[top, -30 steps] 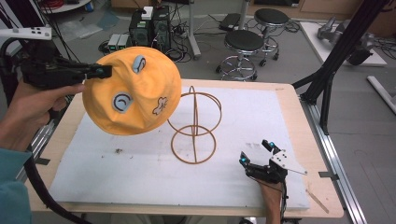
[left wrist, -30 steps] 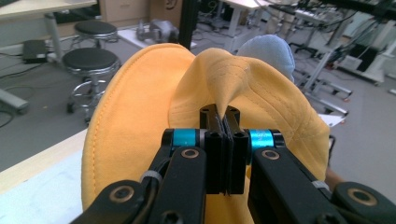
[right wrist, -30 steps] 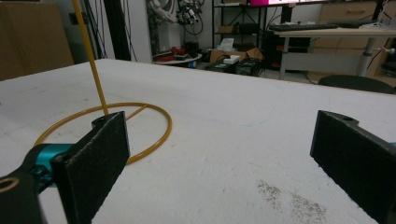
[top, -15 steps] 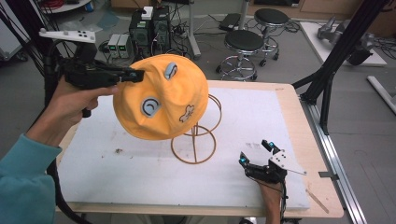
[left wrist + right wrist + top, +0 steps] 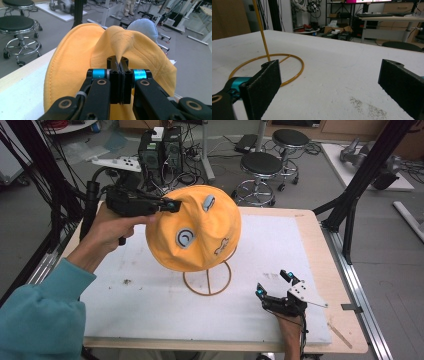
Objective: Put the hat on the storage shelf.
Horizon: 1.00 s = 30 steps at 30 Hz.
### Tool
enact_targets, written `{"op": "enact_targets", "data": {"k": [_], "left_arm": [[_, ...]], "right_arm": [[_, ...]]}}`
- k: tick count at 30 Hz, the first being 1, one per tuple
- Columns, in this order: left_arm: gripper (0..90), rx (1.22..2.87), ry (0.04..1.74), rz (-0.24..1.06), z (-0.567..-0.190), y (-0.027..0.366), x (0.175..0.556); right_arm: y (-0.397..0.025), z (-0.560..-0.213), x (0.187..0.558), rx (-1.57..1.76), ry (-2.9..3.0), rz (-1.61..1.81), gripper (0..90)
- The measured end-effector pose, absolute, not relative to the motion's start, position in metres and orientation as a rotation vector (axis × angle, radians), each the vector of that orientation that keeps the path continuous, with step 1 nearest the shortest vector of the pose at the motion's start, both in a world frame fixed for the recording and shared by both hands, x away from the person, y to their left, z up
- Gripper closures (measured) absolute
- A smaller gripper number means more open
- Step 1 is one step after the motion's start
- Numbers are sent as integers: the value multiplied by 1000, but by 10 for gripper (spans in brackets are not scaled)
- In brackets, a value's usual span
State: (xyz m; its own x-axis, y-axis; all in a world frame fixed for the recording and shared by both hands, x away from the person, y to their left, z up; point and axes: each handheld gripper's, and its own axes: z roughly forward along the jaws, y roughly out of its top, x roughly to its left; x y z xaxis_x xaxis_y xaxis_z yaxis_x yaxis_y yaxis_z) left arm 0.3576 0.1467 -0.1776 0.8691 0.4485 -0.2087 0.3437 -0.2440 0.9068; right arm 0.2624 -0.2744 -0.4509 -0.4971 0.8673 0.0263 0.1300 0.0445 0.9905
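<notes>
Over the wire stand (image 5: 206,279) my left gripper (image 5: 170,206) pinched the orange hat (image 5: 197,230); lowering it squarely seemed next, my right gripper (image 5: 274,284) wide open, empty.

High view: fixed above near table edge, facing forward and down, takes in whole table (image 5: 310,245).
Left gripper view: rides left gripper (image 5: 119,65), looks along pinched jaws, very close to hat (image 5: 75,65) ahead.
Right gripper view: low over table, looks between spread jaws toward wire stand (image 5: 265,62) ahead-left.
Shared: hat (image 5: 200,230), stand (image 5: 207,280), table.
</notes>
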Motion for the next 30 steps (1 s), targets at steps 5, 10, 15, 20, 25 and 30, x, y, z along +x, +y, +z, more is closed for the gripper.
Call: {"op": "enact_targets", "data": {"k": [5, 10, 15, 20, 25, 30], "left_arm": [[887, 1863, 603, 120, -184, 137, 366], [887, 1882, 619, 132, -193, 127, 377], [886, 1913, 635, 141, -202, 118, 386], [886, 1921, 652, 155, -207, 116, 393], [886, 1913, 681, 174, -211, 117, 401], [886, 1905, 705, 183, -215, 118, 408]], "right_arm": [[-274, -451, 262, 1012, 1700, 1508, 36], [-274, -451, 262, 1010, 1701, 1504, 36], [-274, -451, 262, 1011, 1701, 1507, 36], [-274, -451, 262, 1012, 1702, 1509, 36], [-274, -451, 262, 1009, 1702, 1509, 36], [-274, -451, 262, 1014, 1704, 1510, 36]]}}
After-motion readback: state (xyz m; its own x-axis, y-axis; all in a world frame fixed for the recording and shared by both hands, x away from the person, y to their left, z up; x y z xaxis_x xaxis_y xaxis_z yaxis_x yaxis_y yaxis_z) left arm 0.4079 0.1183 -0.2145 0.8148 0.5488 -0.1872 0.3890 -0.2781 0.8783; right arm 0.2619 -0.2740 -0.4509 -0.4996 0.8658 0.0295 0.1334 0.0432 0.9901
